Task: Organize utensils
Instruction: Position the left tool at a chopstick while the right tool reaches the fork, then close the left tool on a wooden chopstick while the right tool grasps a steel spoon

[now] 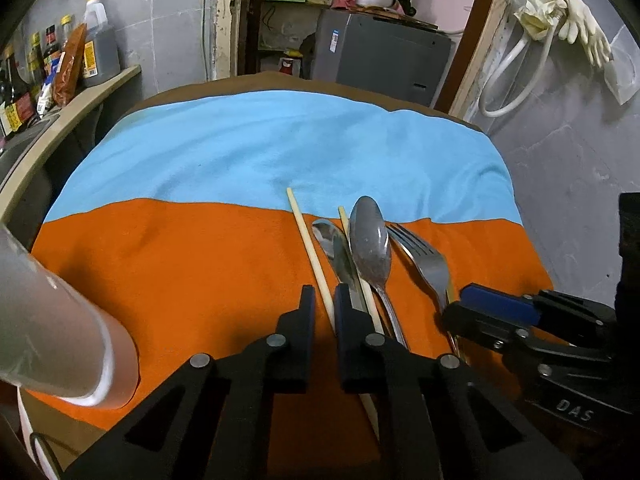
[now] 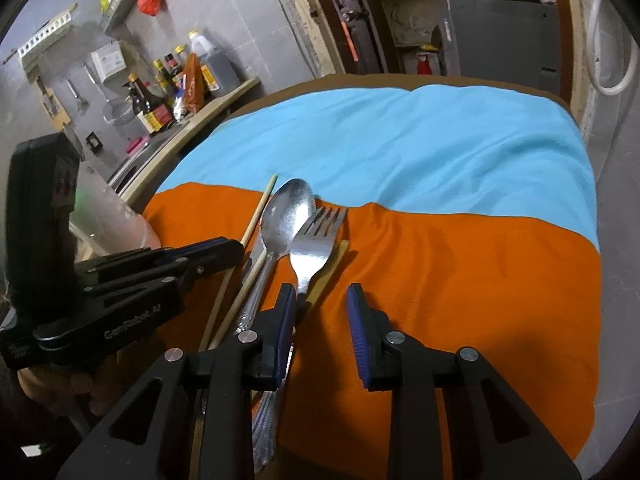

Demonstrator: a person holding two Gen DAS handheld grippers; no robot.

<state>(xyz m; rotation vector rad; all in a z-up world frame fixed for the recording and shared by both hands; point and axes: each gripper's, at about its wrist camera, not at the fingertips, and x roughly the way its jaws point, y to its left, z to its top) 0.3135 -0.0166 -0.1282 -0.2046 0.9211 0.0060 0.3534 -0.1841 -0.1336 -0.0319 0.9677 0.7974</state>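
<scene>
Left gripper [image 1: 322, 300]: jaws drawn close about one pale chopstick [image 1: 310, 248], whose long axis runs straight away from them toward the blue half of the cloth [image 1: 280, 144]; whether the pads actually press it cannot be told. Right gripper [image 2: 322, 298]: jaws apart with only orange cloth between them, the fork [image 2: 314, 242] lying just outside the left-hand jaw, parallel to the large spoon [image 1: 370, 240], the small spoon [image 1: 328, 236] and a second chopstick [image 1: 343, 216]. All handle ends are hidden beneath the two grippers, and the frosted cup [image 1: 60, 340] at the worktop's left edge is cut off.
</scene>
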